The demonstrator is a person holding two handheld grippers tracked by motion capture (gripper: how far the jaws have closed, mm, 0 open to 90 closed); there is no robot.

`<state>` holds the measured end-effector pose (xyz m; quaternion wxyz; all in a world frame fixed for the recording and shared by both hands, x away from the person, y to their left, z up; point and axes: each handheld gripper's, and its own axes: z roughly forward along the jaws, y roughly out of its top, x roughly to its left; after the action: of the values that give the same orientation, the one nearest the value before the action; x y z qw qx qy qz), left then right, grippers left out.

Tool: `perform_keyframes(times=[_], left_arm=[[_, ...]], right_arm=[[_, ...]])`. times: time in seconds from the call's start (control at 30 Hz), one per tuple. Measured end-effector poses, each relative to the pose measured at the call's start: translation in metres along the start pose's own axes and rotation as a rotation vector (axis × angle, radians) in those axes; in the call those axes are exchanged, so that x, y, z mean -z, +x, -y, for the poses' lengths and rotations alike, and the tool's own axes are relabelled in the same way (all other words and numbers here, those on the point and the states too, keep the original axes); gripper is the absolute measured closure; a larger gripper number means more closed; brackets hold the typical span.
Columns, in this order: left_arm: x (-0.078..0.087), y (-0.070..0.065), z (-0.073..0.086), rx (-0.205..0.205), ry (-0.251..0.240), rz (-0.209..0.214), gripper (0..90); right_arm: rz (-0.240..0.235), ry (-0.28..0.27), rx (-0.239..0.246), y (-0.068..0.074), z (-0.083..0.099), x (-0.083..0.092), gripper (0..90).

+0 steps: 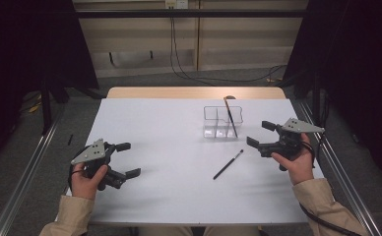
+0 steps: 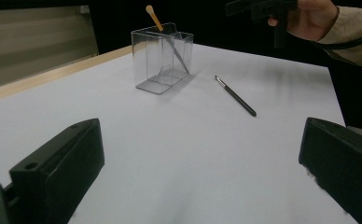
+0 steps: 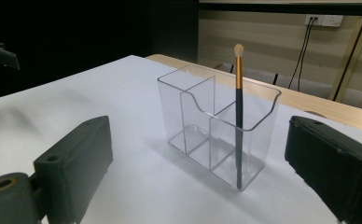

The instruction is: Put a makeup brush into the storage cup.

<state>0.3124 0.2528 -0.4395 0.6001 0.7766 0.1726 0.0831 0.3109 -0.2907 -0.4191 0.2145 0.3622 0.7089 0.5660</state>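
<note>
The loose makeup brush's (image 1: 228, 164) bristle tip is hard to make out, perhaps dark; both the left gripper (image 1: 128, 160) and right gripper (image 1: 261, 133) are released over the white surface (image 1: 169, 187).

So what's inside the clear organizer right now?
One brush stands in an end compartment of the clear organizer, its tip above the rim. The other compartments look empty; clear walls hide nothing. A second brush lies outside it.

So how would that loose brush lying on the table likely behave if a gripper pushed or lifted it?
The loose brush looks thin and round, so it may roll. Lying flat on the white table, it probably needs a low pinch. It seems stiff and light.
</note>
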Motion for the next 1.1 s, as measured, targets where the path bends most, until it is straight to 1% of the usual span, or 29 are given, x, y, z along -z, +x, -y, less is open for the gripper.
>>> perform_keyframes(times=[0.17, 0.3, 0.7, 0.87, 0.97, 1.1], left_arm=[[0.0, 0.0, 0.0, 0.001, -0.001, 0.0, 0.1], [0.0, 0.0, 0.0, 0.001, -0.001, 0.0, 0.1], [0.0, 0.0, 0.0, 0.004, -0.005, 0.0, 0.1], [0.0, 0.0, 0.0, 0.007, -0.007, 0.003, 0.1], [0.0, 0.0, 0.0, 0.007, -0.007, 0.002, 0.1], [0.001, 0.0, 0.0, 0.006, -0.008, 0.0, 0.1]], right_arm=[[-0.006, 0.003, 0.001, 0.003, 0.002, 0.005, 5.6], [-0.004, 0.004, 0.013, 0.004, 0.003, 0.01, 5.0], [-0.003, 0.027, 0.004, 0.007, 0.014, 0.026, 4.6], [-0.008, 0.017, -0.001, 0.009, 0.016, 0.032, 4.1], [-0.011, 0.027, 0.014, 0.011, 0.017, 0.034, 3.4], [-0.016, 0.038, 0.009, 0.012, 0.02, 0.036, 3.3]])
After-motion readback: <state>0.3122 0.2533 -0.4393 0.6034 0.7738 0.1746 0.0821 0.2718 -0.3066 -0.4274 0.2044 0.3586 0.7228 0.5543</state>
